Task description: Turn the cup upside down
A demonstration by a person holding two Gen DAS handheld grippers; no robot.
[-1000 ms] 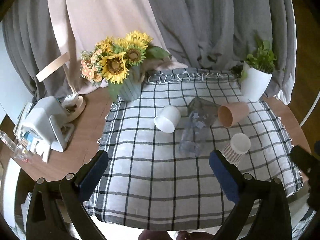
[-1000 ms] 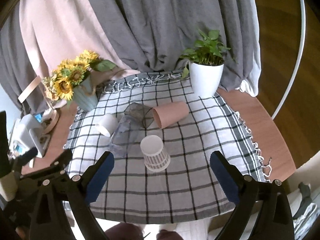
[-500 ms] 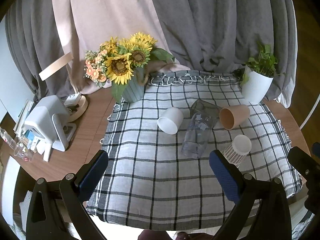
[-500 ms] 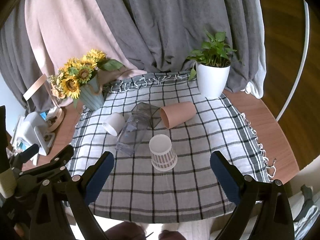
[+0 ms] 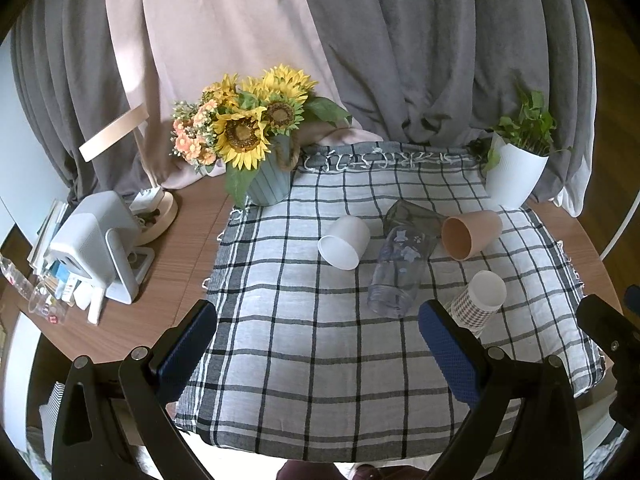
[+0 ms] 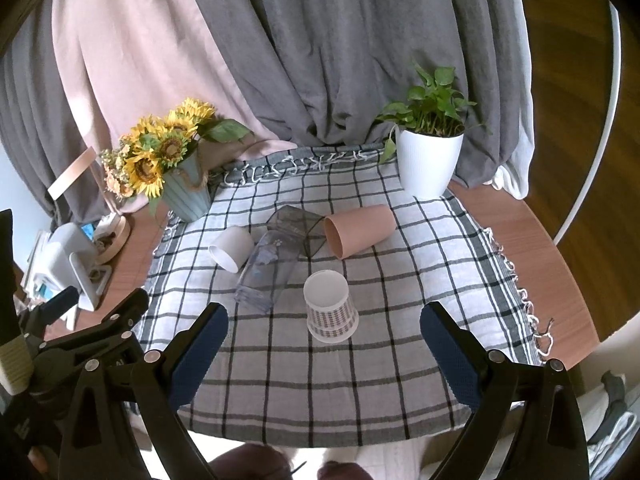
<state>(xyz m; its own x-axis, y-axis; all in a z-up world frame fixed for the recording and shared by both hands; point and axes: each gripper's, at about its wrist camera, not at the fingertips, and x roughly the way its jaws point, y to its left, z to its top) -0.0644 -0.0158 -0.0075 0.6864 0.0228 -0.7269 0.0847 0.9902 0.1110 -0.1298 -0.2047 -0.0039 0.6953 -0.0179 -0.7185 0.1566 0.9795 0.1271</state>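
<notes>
On the checked cloth point(image 5: 304, 344) point(image 6: 304, 368) lie several cups. A white cup point(image 5: 345, 241) point(image 6: 232, 249) lies on its side. A clear tumbler point(image 5: 402, 268) point(image 6: 270, 270) lies on its side, with a dark clear cup point(image 5: 412, 214) point(image 6: 298, 226) behind it. A tan cup point(image 5: 472, 233) point(image 6: 358, 230) lies on its side. A patterned paper cup point(image 5: 478, 302) point(image 6: 330, 310) stands upside down. My left gripper point(image 5: 316, 340) is open and empty above the cloth's near part. My right gripper point(image 6: 324, 344) is open and empty, just in front of the patterned cup.
A sunflower vase point(image 5: 268, 176) point(image 6: 186, 192) stands at the cloth's back left. A white plant pot point(image 5: 516, 176) point(image 6: 430, 162) stands at the back right. A white device point(image 5: 96, 244) and small items sit on the wooden table point(image 5: 184, 248) at left. Curtains hang behind.
Both grippers have drawn back and up a little, so the cups look smaller and lower in the frames. Nothing on the cloth has moved. Both stay open.
</notes>
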